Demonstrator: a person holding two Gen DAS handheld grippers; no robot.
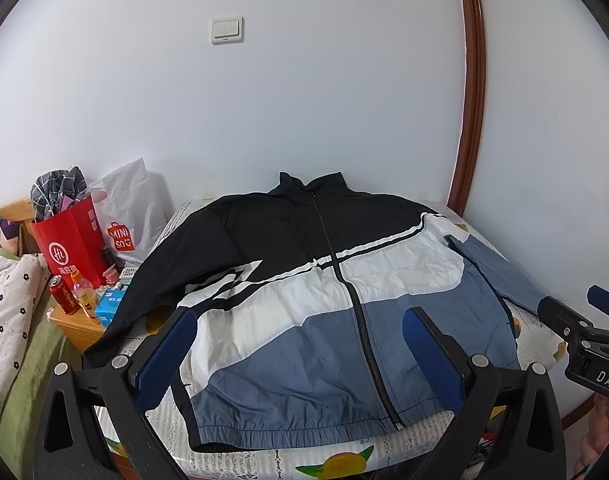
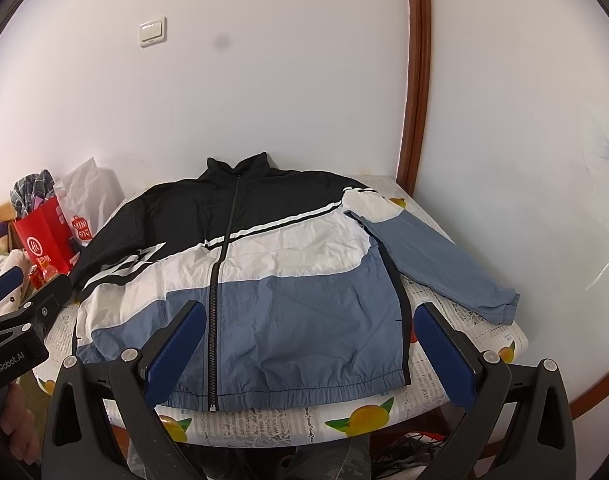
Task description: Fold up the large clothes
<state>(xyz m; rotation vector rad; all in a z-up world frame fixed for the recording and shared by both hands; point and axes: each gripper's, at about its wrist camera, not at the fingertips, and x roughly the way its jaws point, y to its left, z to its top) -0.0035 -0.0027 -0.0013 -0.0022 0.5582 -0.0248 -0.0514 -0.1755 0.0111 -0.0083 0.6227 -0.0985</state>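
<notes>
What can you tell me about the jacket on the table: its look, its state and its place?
The jacket lies flat, front up, on a table covered with a fruit-print cloth, collar toward the wall. It is thin, crinkled, windbreaker-like fabric in black, white and blue blocks with stripes. The dark front zipper is closed. The blue sleeve is spread out on the cloth; the black sleeve hangs over the other edge. It is unfolded, and neither gripper touches it.
</notes>
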